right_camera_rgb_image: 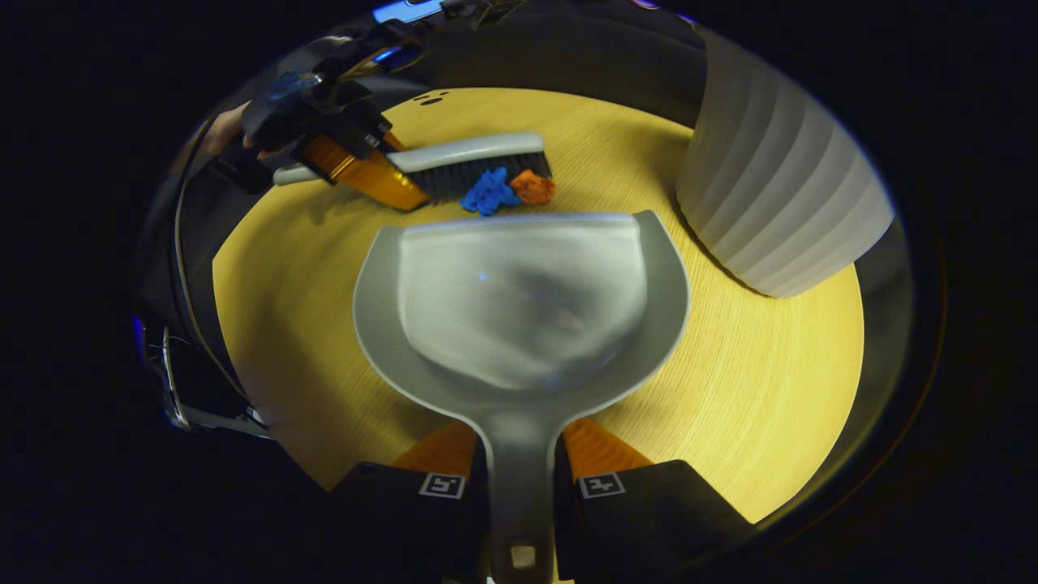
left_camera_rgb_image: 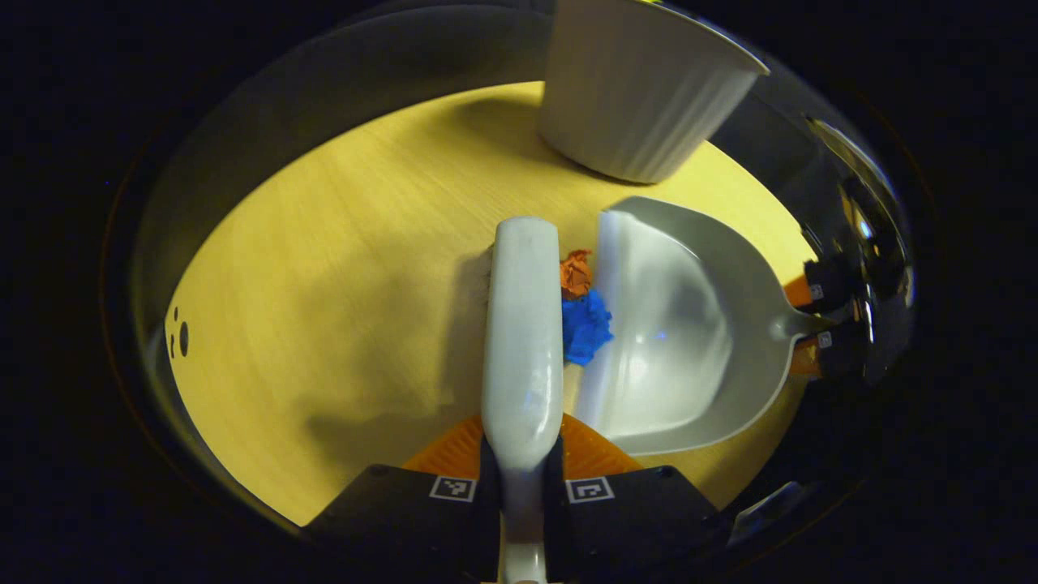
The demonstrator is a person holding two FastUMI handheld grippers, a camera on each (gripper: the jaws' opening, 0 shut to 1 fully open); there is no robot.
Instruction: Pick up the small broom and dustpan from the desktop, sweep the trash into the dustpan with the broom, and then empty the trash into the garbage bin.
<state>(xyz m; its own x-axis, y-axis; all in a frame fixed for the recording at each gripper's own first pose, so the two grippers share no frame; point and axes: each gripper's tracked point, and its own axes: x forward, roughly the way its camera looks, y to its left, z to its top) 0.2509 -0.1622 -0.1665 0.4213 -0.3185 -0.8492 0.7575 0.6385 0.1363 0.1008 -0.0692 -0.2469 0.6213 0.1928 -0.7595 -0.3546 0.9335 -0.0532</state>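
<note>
Left tongs (left_camera_rgb_image: 519, 470) clenched the white plastic broom (left_camera_rgb_image: 523, 324), right tongs (right_camera_rgb_image: 519, 478) the grey plastic dustpan (right_camera_rgb_image: 519, 300); short strokes toward three o'clock suited the crumpled blue scrap (left_camera_rgb_image: 585, 324) and orange scrap (left_camera_rgb_image: 576, 272).

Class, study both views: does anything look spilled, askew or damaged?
Nothing stands out. A crumpled blue scrap and an orange scrap lie on the wooden desktop between the grey broom and grey plastic dustpan, outside its lip.

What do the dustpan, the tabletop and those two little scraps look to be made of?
Dustpan: probably plastic, smooth and glossy grey, with soft highlights. Tabletop: wood or wood-look laminate, with fine straight grain and a matte yellowish surface. Blue scrap and orange scrap: likely crumpled paper, judging by the creased, lumpy shapes.
</note>
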